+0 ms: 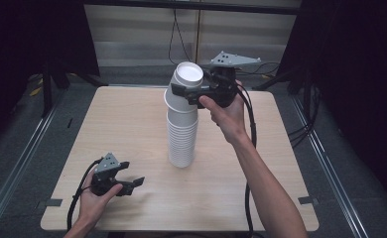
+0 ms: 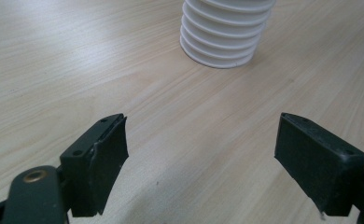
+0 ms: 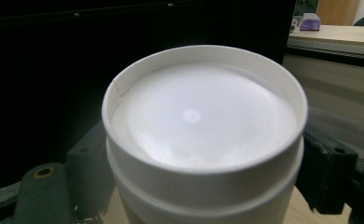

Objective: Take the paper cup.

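Near the middle of the counter (image 1: 132,124) sits a tall stack of upside-down white paper cups (image 1: 182,139). Up top, the right claw (image 1: 181,94) is clamped around the top cup (image 1: 187,79), which is tilted off the stack a bit. Down at the near left corner, the left claw (image 1: 132,182) is spread wide open just over the wood, well apart from the stack.

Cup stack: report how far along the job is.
Done: nothing sits apart from the cup stack, which stands upside down mid-table. In hand: the right tongs are clamped on the top cup, which tilts off the column as if being pulled free. Left: getting that cup off and set down, then probably the rest. The left tongs rest open near the table's front-left, idle.
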`<state>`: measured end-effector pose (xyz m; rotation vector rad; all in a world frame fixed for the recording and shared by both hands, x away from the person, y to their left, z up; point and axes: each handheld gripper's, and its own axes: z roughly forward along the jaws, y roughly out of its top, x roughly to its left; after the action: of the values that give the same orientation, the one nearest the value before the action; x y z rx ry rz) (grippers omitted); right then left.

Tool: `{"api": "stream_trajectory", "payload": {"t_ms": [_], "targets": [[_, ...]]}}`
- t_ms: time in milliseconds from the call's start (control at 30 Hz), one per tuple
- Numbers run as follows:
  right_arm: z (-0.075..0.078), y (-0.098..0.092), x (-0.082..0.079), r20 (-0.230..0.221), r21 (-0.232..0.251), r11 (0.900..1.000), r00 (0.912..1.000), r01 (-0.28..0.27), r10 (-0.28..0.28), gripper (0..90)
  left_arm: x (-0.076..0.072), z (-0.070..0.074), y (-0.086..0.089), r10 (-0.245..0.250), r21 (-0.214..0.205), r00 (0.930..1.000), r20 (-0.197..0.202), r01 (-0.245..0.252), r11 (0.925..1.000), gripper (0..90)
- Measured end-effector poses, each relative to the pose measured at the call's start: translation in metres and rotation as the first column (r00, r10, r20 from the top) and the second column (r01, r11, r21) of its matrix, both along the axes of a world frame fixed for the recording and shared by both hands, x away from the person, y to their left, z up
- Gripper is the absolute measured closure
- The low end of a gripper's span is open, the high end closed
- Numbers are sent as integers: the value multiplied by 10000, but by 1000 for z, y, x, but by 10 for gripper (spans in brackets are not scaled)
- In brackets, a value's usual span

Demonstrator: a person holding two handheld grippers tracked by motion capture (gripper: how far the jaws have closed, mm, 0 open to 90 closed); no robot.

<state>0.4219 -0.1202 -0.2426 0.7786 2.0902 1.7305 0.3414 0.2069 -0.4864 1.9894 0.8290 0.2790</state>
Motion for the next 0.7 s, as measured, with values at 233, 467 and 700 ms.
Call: {"api": "stream_trajectory", "payload": {"t_ms": [233, 467, 700], "targets": [[5, -3, -2, 125, 292, 9996, 9999, 27, -31, 206, 0, 0, 0, 12, -18, 10000, -4, -12, 10000, 169], [9, -5, -4, 211, 647, 9979, 9998, -6, -8, 212, 0, 0, 0, 20, -18, 10000, -2, -20, 10000, 169], [14, -6, -6, 109, 642, 9979, 9999, -51, 44, 216, 1, 0, 0, -36, 2, 10000, -9, 36, 10000, 169]]}}
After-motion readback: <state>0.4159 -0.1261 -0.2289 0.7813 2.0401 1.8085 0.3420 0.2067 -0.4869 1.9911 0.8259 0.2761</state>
